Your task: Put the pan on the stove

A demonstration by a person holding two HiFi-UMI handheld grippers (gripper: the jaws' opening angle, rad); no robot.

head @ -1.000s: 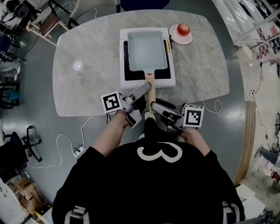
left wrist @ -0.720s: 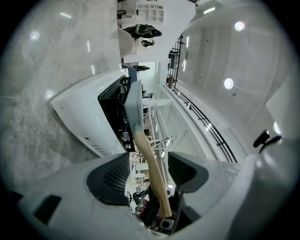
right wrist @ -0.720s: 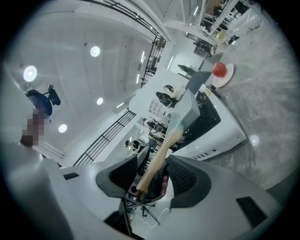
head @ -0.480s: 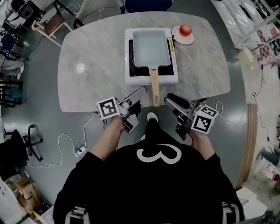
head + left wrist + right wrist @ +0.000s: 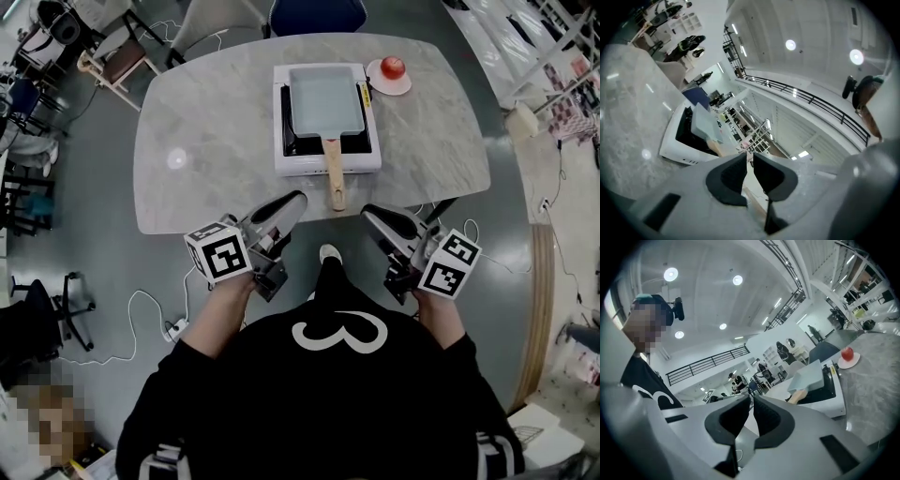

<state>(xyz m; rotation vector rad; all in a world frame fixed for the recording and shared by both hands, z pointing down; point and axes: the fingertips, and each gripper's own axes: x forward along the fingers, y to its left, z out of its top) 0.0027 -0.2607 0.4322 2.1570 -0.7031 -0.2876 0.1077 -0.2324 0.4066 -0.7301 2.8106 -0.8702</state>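
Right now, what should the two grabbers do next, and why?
Probably just hold the left gripper and right gripper back and stop. The pan already sits on the stove, its handle pointing toward the person. Both grippers are clear of it. Their fingers have just been closing, with nothing between them.

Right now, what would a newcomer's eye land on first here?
The pale rectangular pan sits on the white stove at the far middle of the table, its wooden handle pointing toward the person. A red apple on a plate lies just right of the stove. The left claw and right claw hover at the near edge, jaws just closing, nothing between them.
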